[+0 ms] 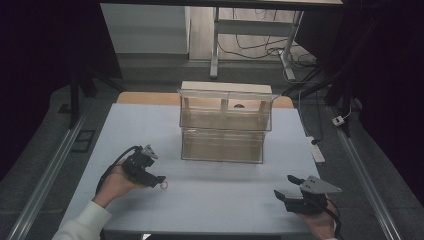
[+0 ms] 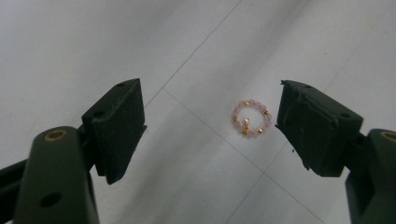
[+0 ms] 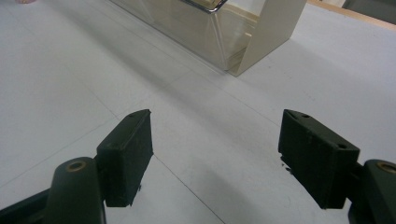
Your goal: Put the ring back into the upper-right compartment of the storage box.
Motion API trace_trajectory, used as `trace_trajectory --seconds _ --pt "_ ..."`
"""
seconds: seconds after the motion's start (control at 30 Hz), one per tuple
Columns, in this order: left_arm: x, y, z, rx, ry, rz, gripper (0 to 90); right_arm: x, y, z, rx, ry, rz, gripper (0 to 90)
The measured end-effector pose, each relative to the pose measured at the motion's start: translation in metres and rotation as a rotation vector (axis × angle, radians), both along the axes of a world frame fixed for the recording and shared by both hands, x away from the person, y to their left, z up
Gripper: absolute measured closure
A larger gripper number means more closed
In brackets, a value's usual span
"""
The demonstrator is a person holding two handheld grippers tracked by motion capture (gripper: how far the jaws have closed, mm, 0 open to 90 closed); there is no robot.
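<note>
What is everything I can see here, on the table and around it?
Bead ring: one, pink beads with small gold ones, lying flat on the table between the left gripper's open fingers, nearer one of them, touching neither.
Drawer box: one, clear plastic with a cream frame, two tiers, at the far middle of the table.
Table: one, pale grey-white top with a wooden far edge.
Metal stand legs: grey, on the floor beyond the table.
Cables: several, dark, on the floor behind.
Left gripper: one, black, open over the ring.
Right gripper: one, black, open, with nothing between its fingers, at the table's near right.
Sleeve: one, white, on the person's left arm.
</note>
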State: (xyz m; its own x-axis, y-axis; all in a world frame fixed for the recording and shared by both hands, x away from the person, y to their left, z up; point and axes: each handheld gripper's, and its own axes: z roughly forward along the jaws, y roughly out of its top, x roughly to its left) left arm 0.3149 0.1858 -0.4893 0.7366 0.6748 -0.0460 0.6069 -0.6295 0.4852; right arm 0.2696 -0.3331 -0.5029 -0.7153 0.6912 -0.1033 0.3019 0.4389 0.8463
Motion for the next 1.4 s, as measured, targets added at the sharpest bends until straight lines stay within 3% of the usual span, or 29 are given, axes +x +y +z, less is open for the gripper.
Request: trace_trajectory --seconds 0.4,0.67,1.4 --pt "0.009 -0.005 -0.01 0.028 0.052 -0.027 27.4 0.0 0.001 -0.001 -0.003 0.007 0.004 26.1" --pt "0.012 -0.014 -0.016 0.053 0.058 -0.048 31.1 0.0 0.001 -0.001 -0.014 0.005 0.004 26.4" --pt "0.012 -0.02 -0.026 0.064 0.094 -0.109 53.3 0.0 0.002 -0.002 -0.017 0.009 0.003 26.9"
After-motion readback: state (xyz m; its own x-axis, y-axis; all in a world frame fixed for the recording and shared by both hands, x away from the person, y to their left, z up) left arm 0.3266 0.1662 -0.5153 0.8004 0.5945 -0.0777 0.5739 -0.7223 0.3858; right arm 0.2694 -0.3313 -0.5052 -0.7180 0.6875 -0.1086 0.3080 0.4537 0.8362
